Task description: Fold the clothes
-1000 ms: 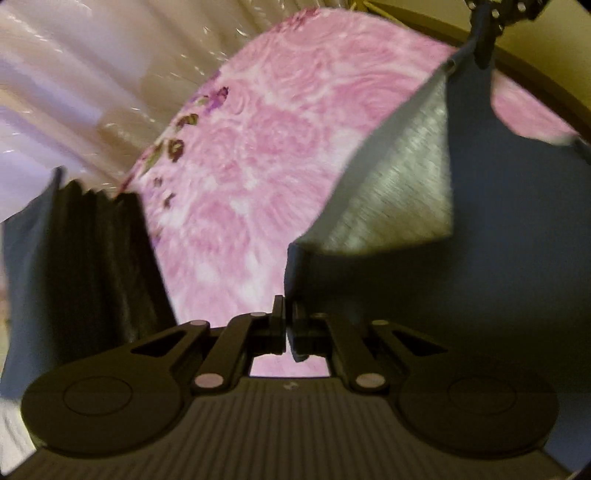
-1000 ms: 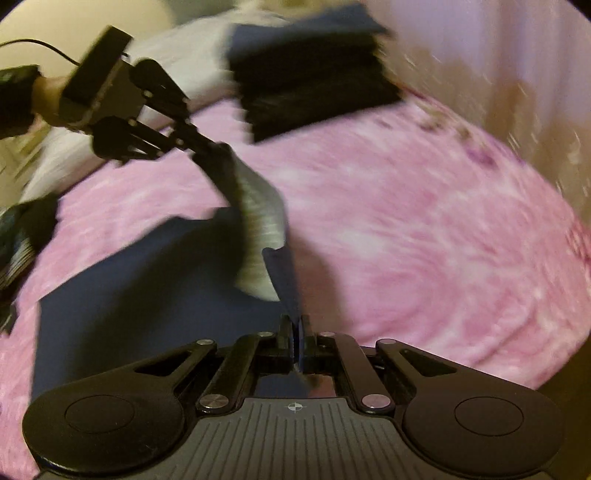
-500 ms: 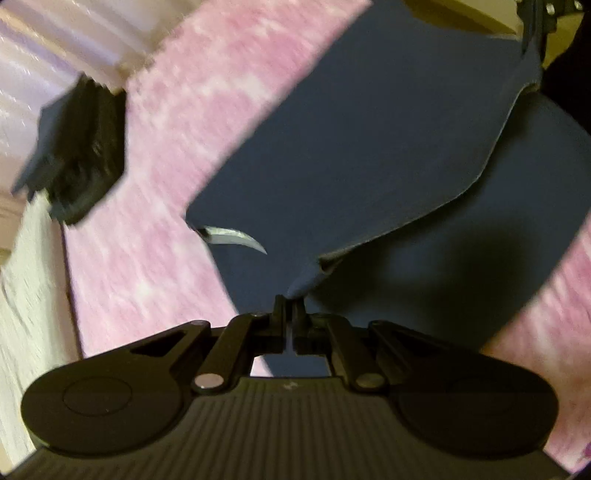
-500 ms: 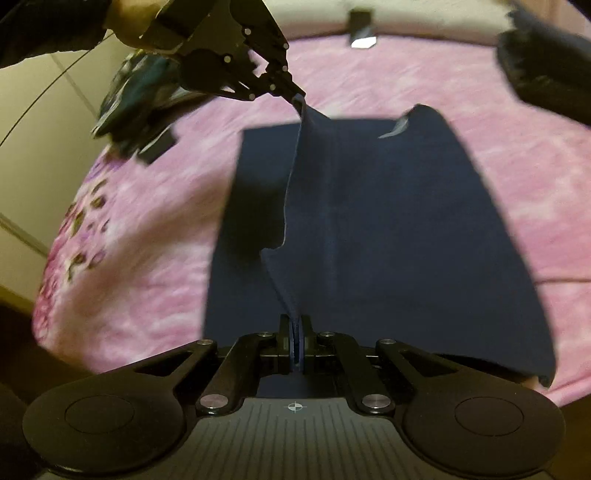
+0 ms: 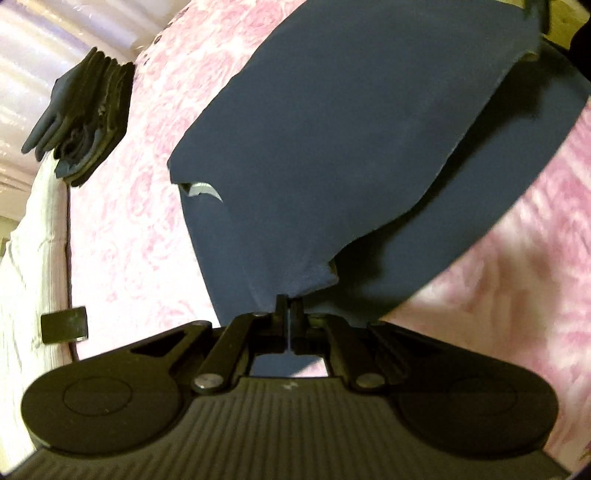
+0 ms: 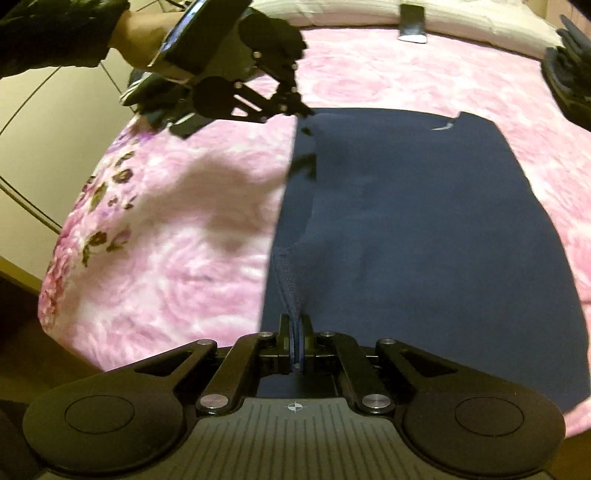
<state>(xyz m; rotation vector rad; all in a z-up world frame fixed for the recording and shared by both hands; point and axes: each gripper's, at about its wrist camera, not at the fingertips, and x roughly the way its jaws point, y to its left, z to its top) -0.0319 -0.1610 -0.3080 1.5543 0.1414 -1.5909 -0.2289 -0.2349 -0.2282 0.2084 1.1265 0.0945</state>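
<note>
While both jaws pinch the flat navy-blue knit garment [image 6: 406,221] | left gripper [image 5: 287,306], right gripper [image 6: 296,332] clamped on its edge | lower evenly onto pink floral bed blanket [image 6: 184,240], edges aligned.

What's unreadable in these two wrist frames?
- Left wrist view: the lower layer of the navy garment is hidden under the lifted flap.
- Left wrist view: the right gripper is cut off by the top edge.
- Right wrist view: the stack of folded clothes is cut off by the right edge.
- Both views: the small dark object is too small to identify.

no readable text, garment tag [image 5: 202,189] perhaps too blurred
</note>
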